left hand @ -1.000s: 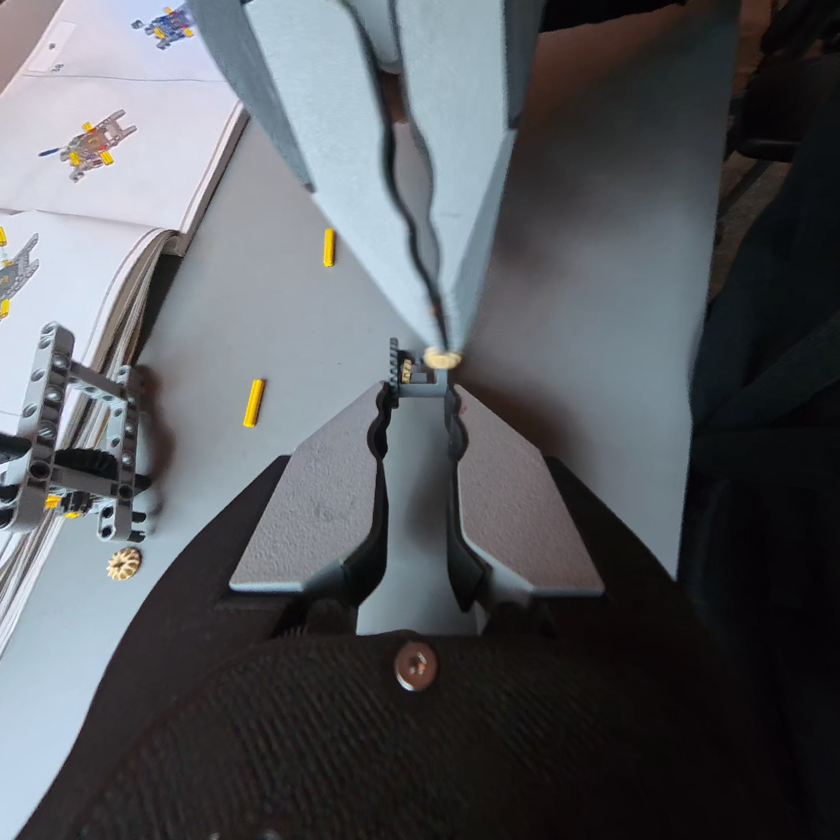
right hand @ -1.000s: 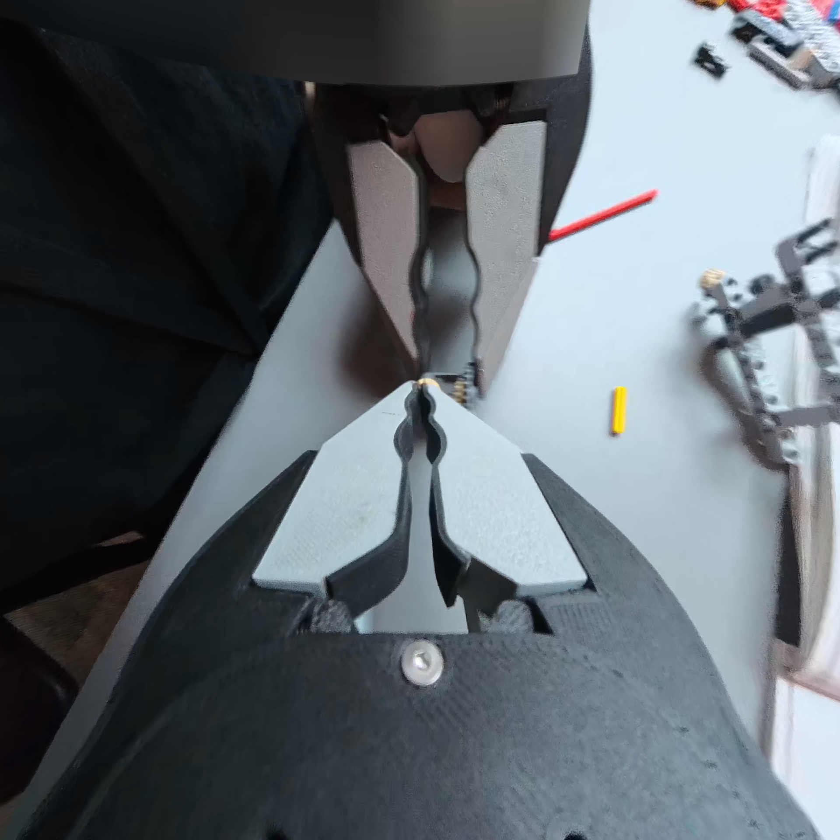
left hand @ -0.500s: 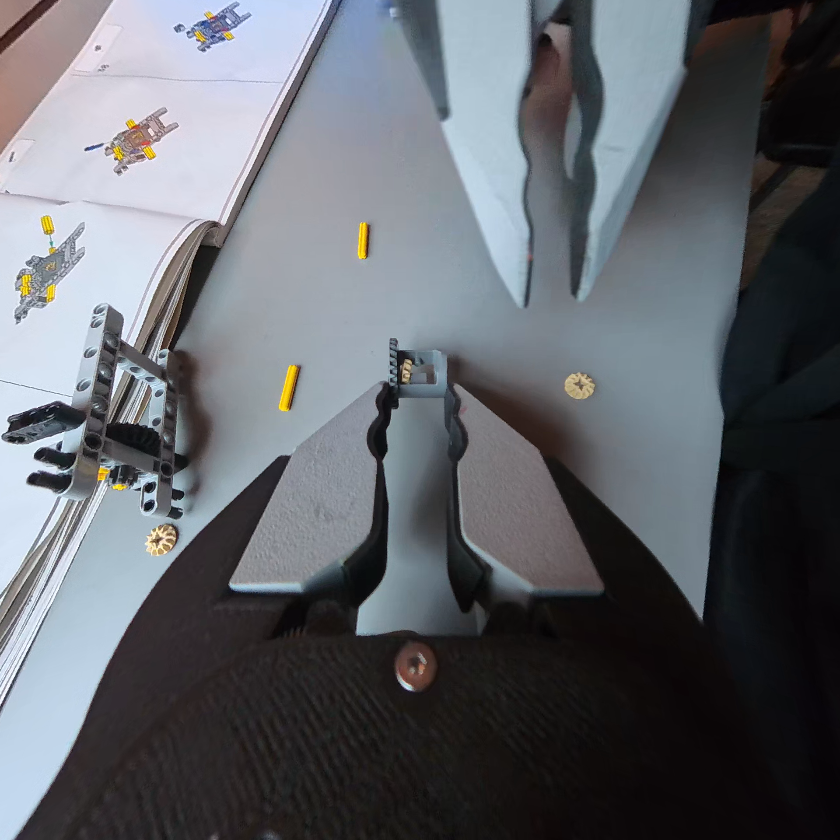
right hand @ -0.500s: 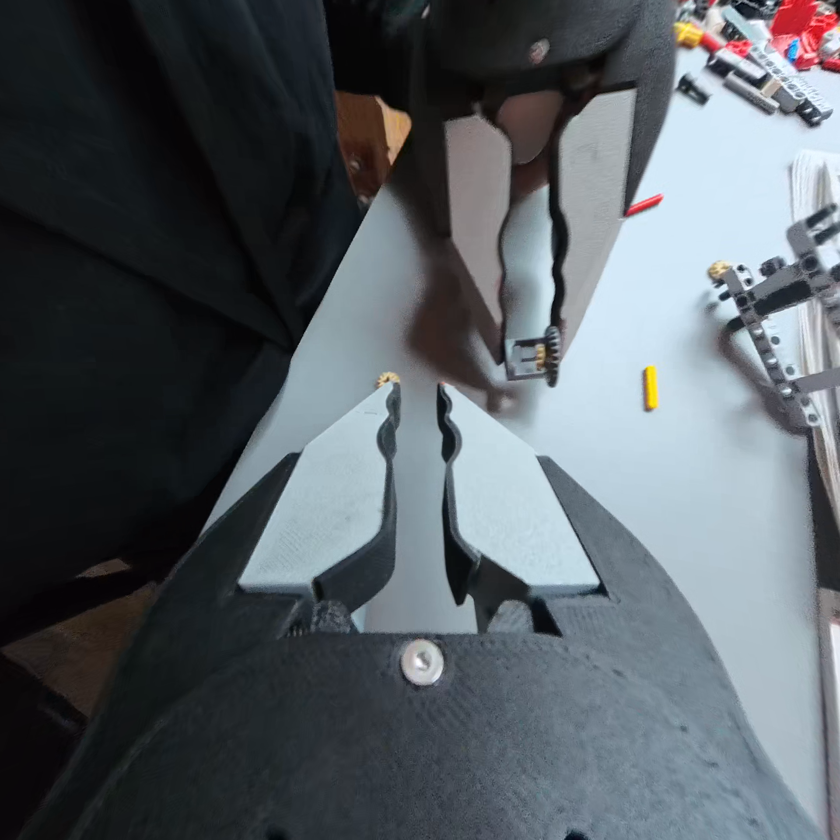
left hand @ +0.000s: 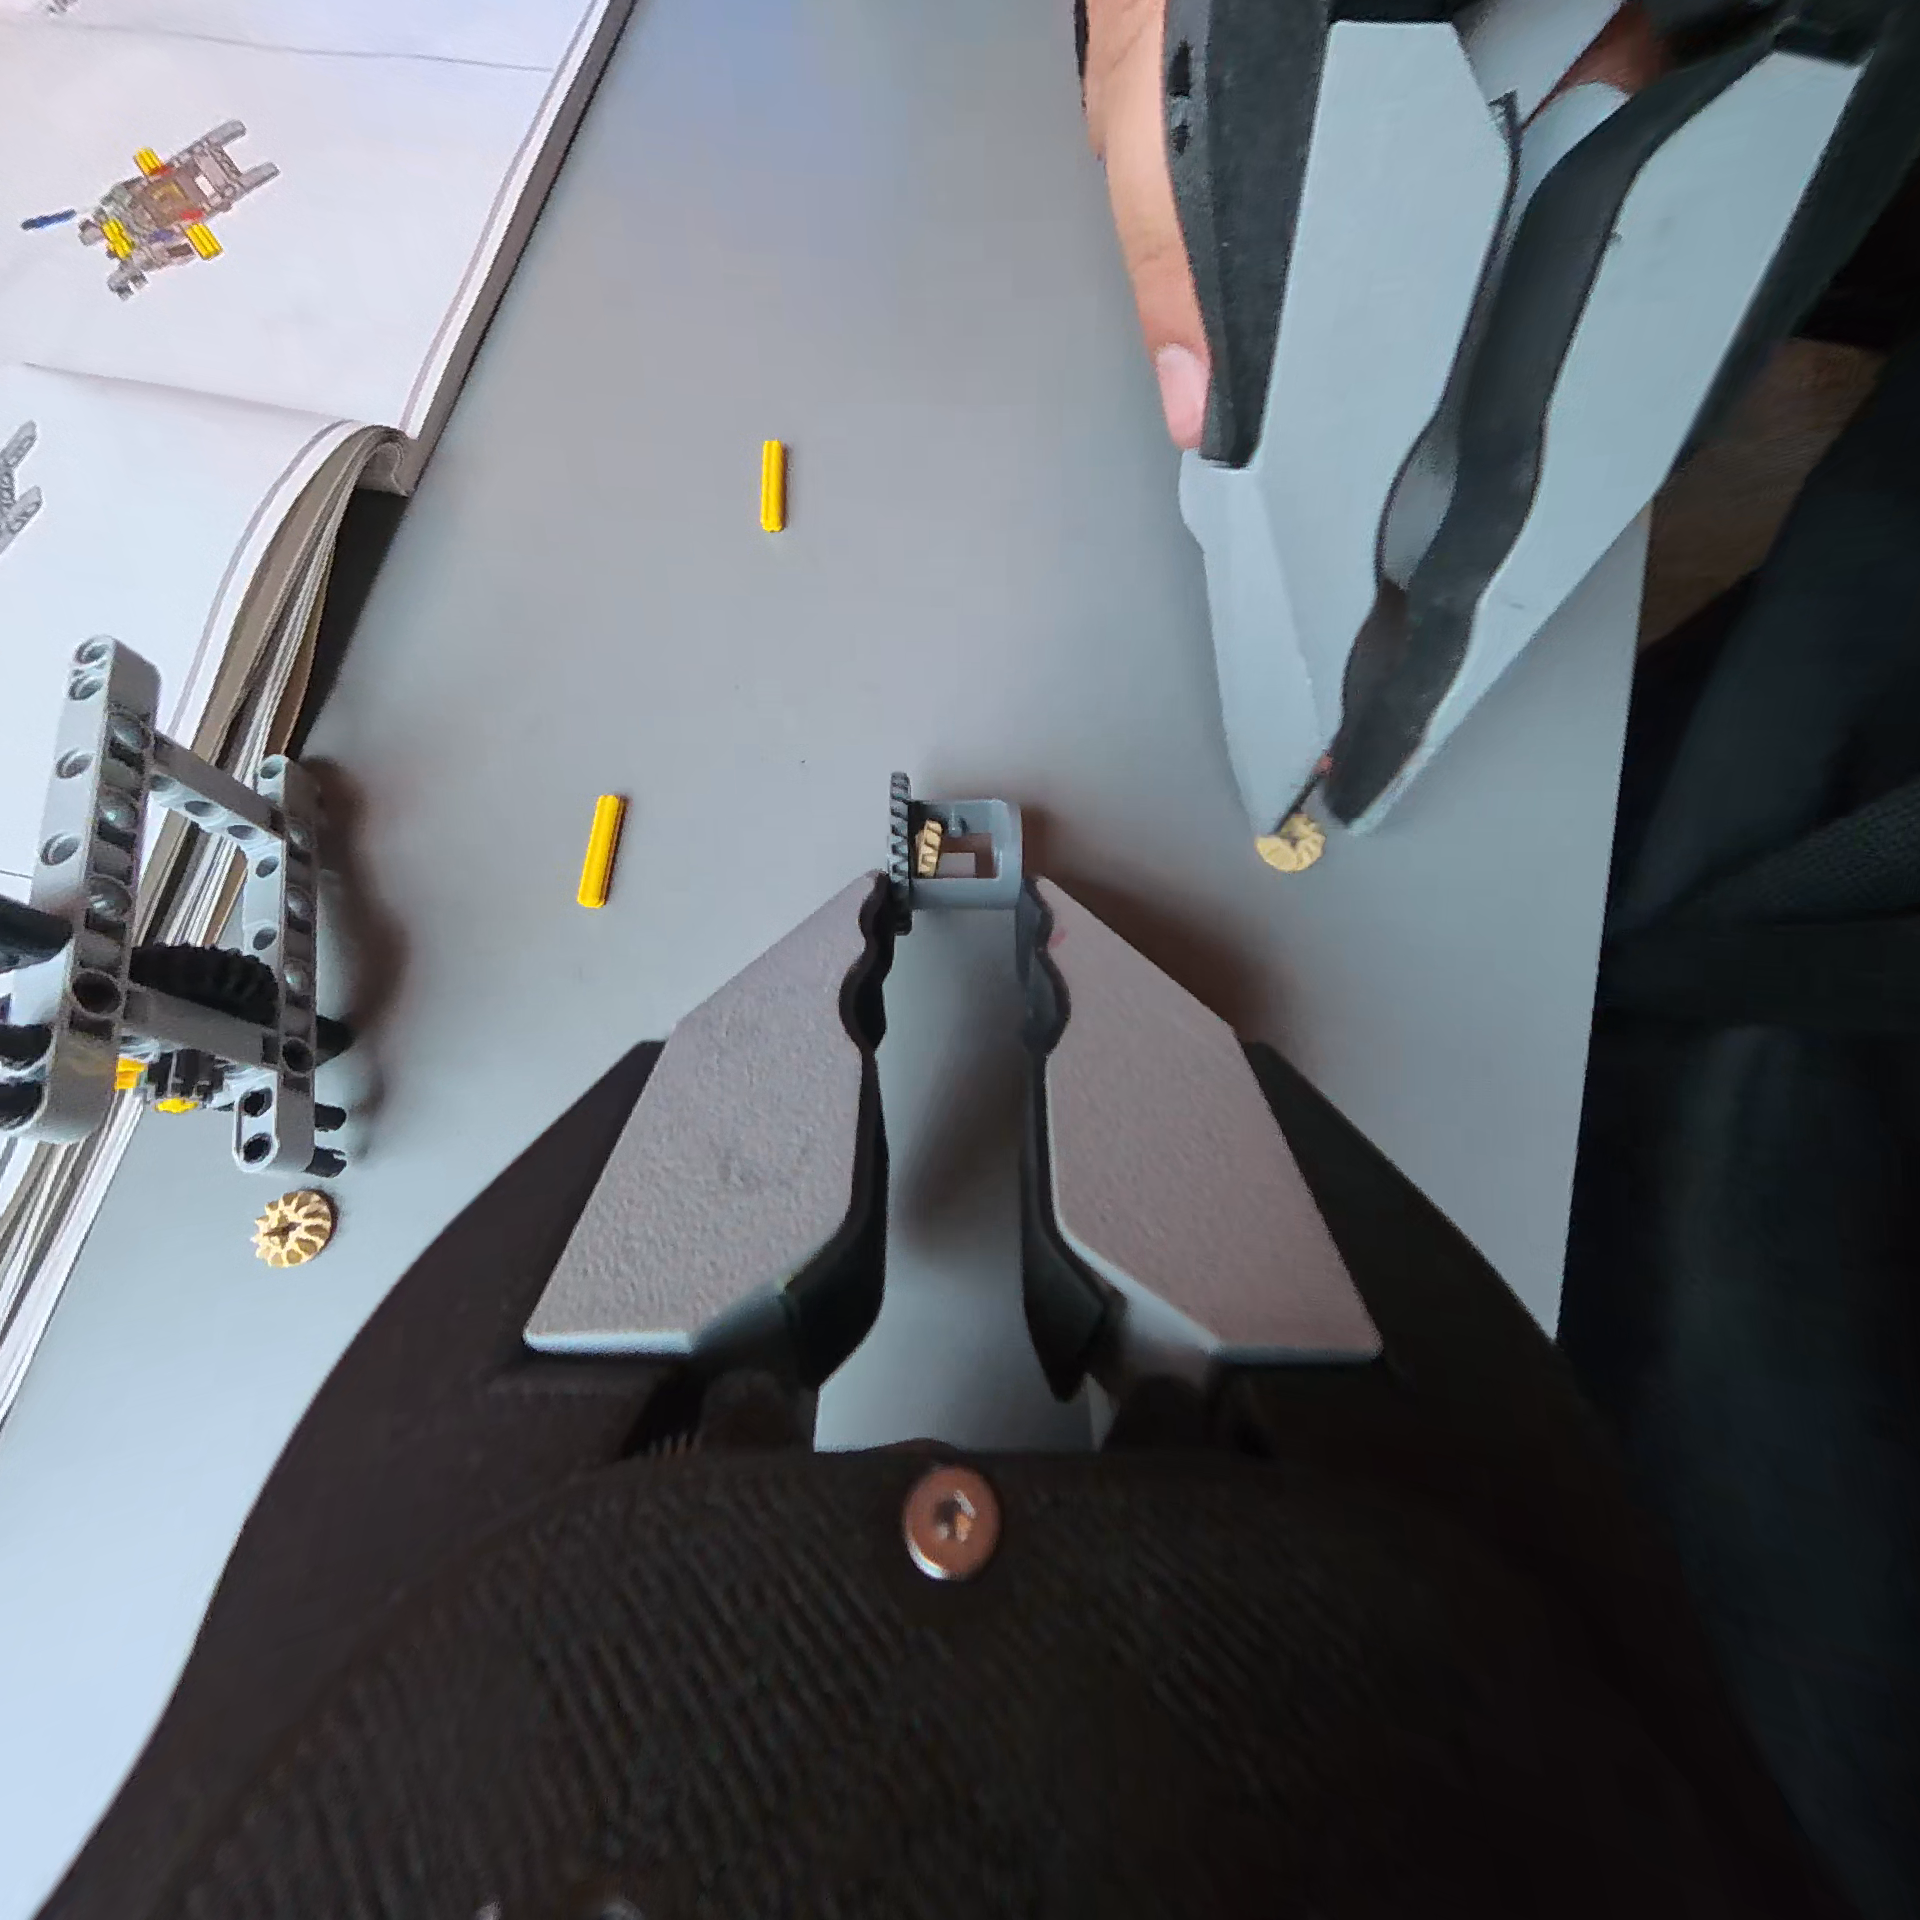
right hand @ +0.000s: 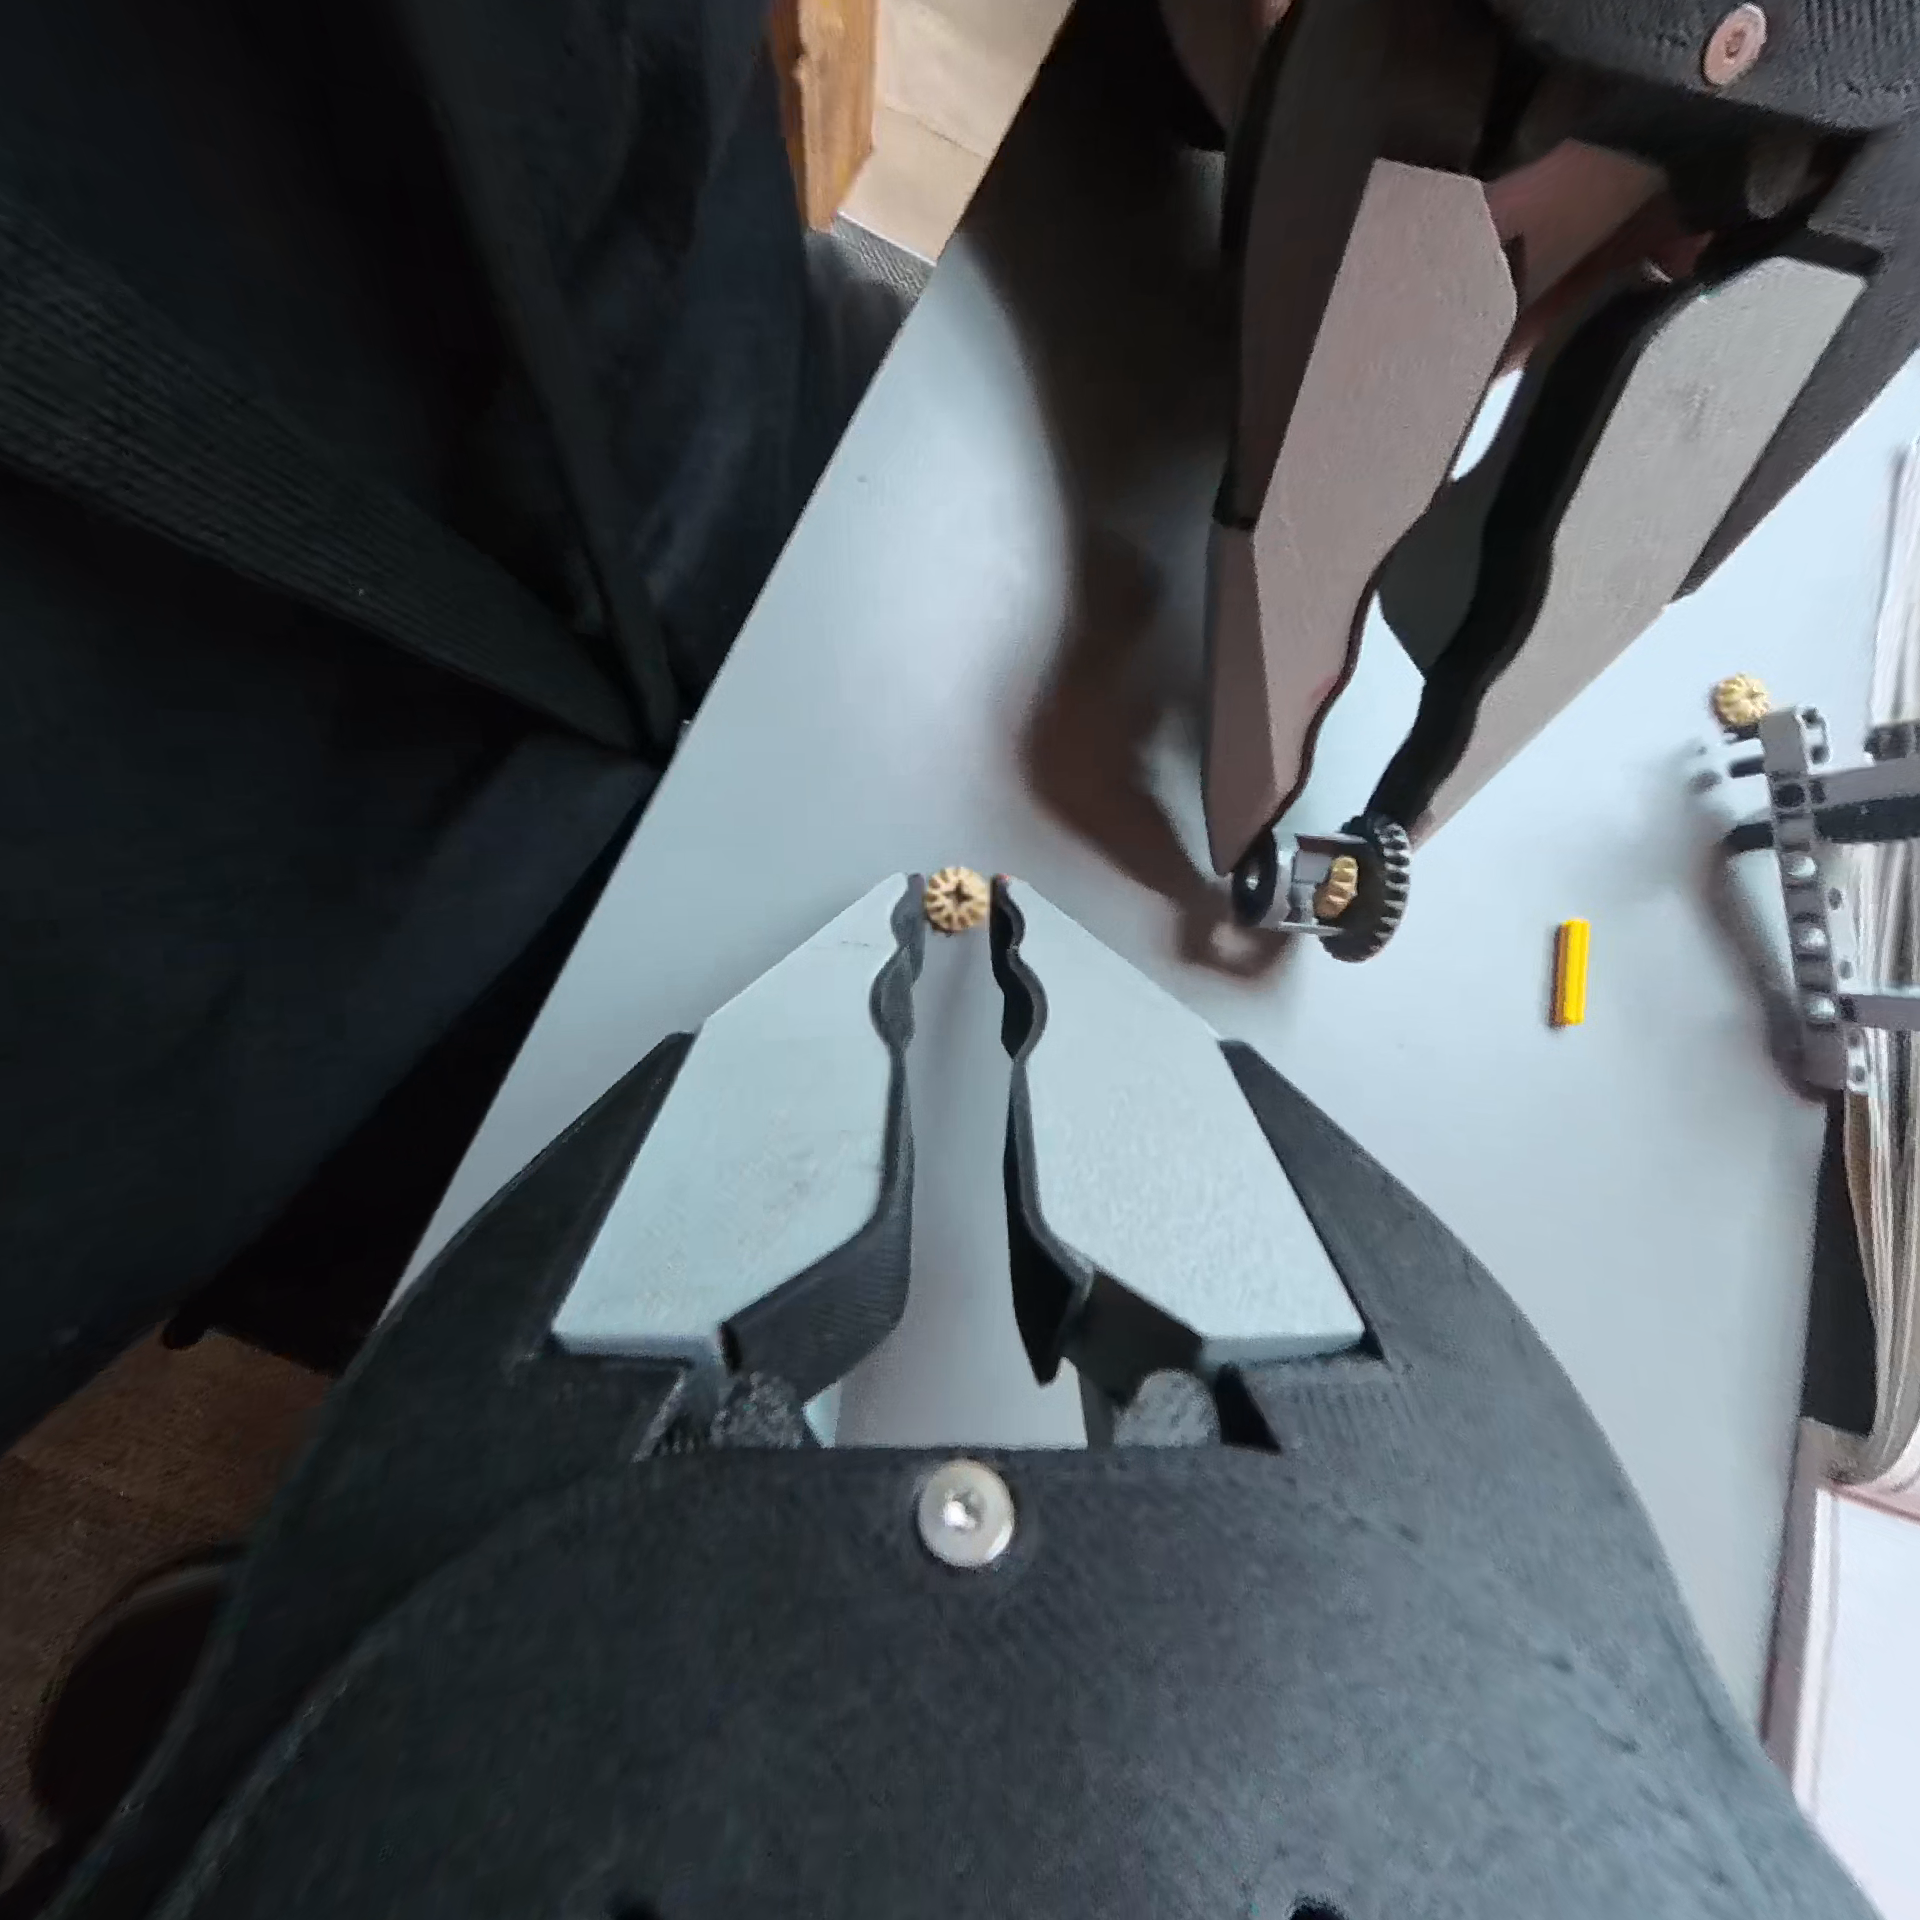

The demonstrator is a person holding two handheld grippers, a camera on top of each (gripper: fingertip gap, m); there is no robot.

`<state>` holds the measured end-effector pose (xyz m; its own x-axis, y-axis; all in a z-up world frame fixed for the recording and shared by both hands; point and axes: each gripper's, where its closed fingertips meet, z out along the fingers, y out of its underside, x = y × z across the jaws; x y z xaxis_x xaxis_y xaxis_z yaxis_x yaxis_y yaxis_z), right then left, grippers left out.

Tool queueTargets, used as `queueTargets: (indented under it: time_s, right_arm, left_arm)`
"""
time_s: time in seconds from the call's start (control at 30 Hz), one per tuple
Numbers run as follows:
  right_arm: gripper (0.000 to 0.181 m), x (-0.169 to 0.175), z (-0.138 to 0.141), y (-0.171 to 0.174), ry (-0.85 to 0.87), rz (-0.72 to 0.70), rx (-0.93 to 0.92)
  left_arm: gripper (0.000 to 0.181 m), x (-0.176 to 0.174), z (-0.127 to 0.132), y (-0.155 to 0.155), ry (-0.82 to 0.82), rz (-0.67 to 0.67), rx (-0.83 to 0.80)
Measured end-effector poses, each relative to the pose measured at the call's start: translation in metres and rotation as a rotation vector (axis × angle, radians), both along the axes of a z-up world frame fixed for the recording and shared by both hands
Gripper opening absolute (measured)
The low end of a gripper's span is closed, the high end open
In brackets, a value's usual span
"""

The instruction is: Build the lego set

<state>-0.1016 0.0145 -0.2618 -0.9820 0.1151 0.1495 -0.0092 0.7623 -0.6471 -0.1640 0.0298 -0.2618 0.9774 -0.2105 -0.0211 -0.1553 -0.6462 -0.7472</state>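
My left gripper [left hand: 951, 904] is shut on a small grey housing [left hand: 961, 854] that carries a dark gear and a tan gear; it holds the housing just above the grey table. It also shows in the right wrist view [right hand: 1314, 868]. A loose tan gear [right hand: 954, 901] lies flat on the table near its edge. My right gripper [right hand: 956, 888] is open, its jaws narrowly straddling that gear, the left pad touching it. The left wrist view shows the right gripper [left hand: 1311, 821] tip-down over the gear [left hand: 1288, 840].
A grey frame assembly [left hand: 177, 935] stands by the open instruction booklet [left hand: 208, 260], with another tan gear [left hand: 294, 1229] beside it. Two yellow pins [left hand: 601, 850] [left hand: 772, 485] lie on the table. The table edge [right hand: 727, 665] and a person's dark clothing are close by.
The right gripper let go of the tan gear at the housing and opened. The gear dropped onto the table. The right gripper has now come down around it with narrower jaws.
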Motion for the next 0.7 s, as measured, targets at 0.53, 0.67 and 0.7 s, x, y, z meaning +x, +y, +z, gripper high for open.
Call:
queueTargets:
  time_s: [0.53,0.67,0.7]
  right_arm:
    - [0.021,0.019,0.006,-0.004,-0.015,-0.084,0.031]
    - [0.034,0.026,0.005,-0.006,0.005,-0.184,0.028]
    - [0.038,0.029,0.005,-0.007,0.011,-0.207,0.027]
  left_arm:
    - [0.020,-0.001,0.003,-0.010,-0.025,0.016,0.016]
    - [0.020,-0.001,0.005,-0.014,-0.023,0.019,0.027]
    - [0.020,-0.001,0.006,-0.015,-0.026,0.018,0.029]
